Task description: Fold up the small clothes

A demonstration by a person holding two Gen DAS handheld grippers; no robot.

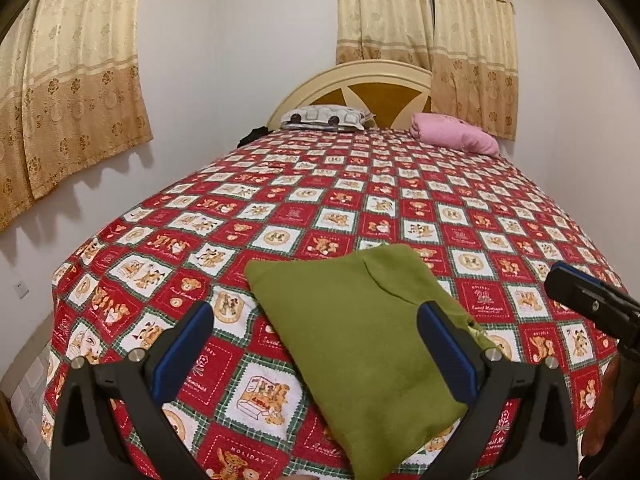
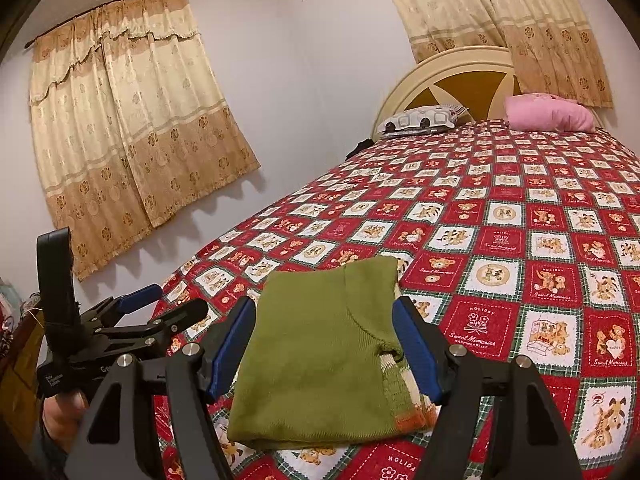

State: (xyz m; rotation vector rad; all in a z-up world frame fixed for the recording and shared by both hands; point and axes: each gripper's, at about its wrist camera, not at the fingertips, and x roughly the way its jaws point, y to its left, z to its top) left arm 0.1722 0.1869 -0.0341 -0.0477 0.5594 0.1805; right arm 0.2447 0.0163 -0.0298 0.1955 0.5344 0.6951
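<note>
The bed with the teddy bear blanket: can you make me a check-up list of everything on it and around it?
Surface: bed under a red-and-white teddy bear quilt, flat.
Job's things: green garment, folded, lying near the foot edge.
Clutter: patterned pillow and pink bundle at the headboard; a dark item at the far left edge, too small to identify.
Grippers: left hand-held gripper open, above the garment; right hand-held gripper open, garment between its fingers, not pinched.
Cables: nothing seen.
Surroundings: white walls, beige floral curtains on two sides.
</note>
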